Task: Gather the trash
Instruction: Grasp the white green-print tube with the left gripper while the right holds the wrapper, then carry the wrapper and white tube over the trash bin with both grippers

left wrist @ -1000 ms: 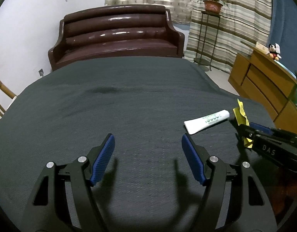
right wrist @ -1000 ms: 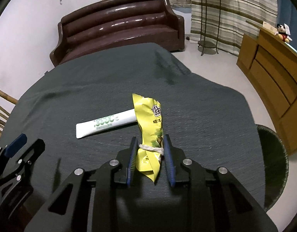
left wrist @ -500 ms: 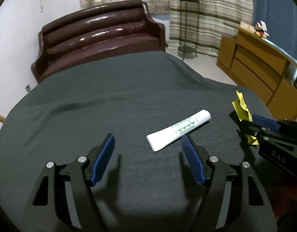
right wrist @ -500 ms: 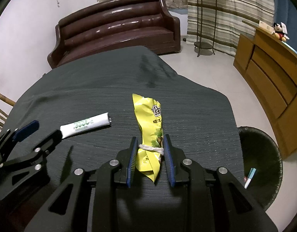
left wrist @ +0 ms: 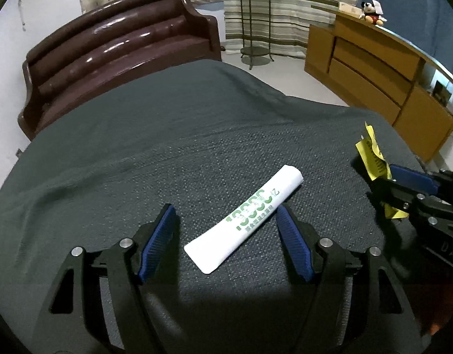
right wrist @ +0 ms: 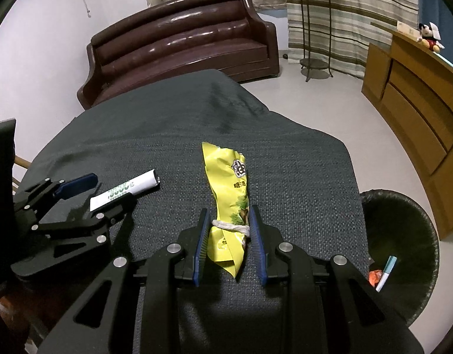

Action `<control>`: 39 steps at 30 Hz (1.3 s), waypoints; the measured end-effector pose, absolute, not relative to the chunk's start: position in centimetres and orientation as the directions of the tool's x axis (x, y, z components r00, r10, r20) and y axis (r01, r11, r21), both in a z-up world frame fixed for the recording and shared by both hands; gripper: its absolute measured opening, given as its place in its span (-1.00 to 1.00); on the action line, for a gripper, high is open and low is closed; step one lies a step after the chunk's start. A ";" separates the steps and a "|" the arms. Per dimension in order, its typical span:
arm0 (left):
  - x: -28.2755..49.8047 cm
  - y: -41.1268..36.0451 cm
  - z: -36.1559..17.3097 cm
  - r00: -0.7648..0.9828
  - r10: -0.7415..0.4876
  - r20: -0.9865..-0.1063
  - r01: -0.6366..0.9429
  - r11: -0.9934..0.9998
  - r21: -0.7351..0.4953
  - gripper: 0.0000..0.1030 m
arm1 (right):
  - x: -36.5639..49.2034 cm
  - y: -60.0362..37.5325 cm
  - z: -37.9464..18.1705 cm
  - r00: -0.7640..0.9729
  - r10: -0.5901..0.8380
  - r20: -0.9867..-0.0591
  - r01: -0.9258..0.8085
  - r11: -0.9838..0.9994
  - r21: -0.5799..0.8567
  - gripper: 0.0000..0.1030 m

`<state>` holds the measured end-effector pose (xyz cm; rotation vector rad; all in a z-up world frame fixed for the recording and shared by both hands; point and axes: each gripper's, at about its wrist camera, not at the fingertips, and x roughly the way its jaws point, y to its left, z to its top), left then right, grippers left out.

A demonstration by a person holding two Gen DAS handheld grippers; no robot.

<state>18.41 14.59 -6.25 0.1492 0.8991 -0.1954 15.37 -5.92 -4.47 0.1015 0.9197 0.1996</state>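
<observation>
A white tube with green print (left wrist: 250, 216) lies on the dark grey tablecloth (left wrist: 197, 124). My left gripper (left wrist: 226, 215) straddles it, jaws closing, the blue pads (left wrist: 288, 236) still apart from the tube. The same tube (right wrist: 124, 188) shows in the right wrist view between the left gripper's fingers (right wrist: 78, 197). My right gripper (right wrist: 228, 227) is shut on a yellow snack wrapper (right wrist: 229, 188) tied with white string, held just above the cloth. That wrapper (left wrist: 372, 159) also appears at the right of the left wrist view.
A dark round bin (right wrist: 400, 244) stands on the floor right of the table, with a pen and an orange scrap inside. Behind the table sits a brown leather sofa (right wrist: 179, 41). A wooden cabinet (right wrist: 418, 109) lines the right wall, a plant stand (right wrist: 313, 29) near the curtains.
My left gripper has swung right until the tube lies between its jaws, which have narrowed a little. The right gripper has drifted toward the bin, still holding the wrapper.
</observation>
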 end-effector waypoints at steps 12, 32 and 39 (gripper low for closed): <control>17.3 13.3 -6.1 0.602 -0.178 -0.779 0.285 0.959 0.001 -0.55 | 15.4 -5.9 -4.5 0.587 0.221 -0.779 -0.133 0.975 0.177 -0.46; 13.0 13.3 -5.0 0.626 -0.156 -0.764 0.177 0.983 -0.056 -0.72 | 13.0 -5.6 -4.8 0.590 0.235 -0.772 -0.145 0.972 0.185 -0.46; 11.2 12.9 -4.4 0.641 -0.151 -0.752 0.161 0.985 -0.061 -0.72 | 11.4 -5.7 -4.6 0.598 0.239 -0.765 -0.150 0.971 0.187 -0.46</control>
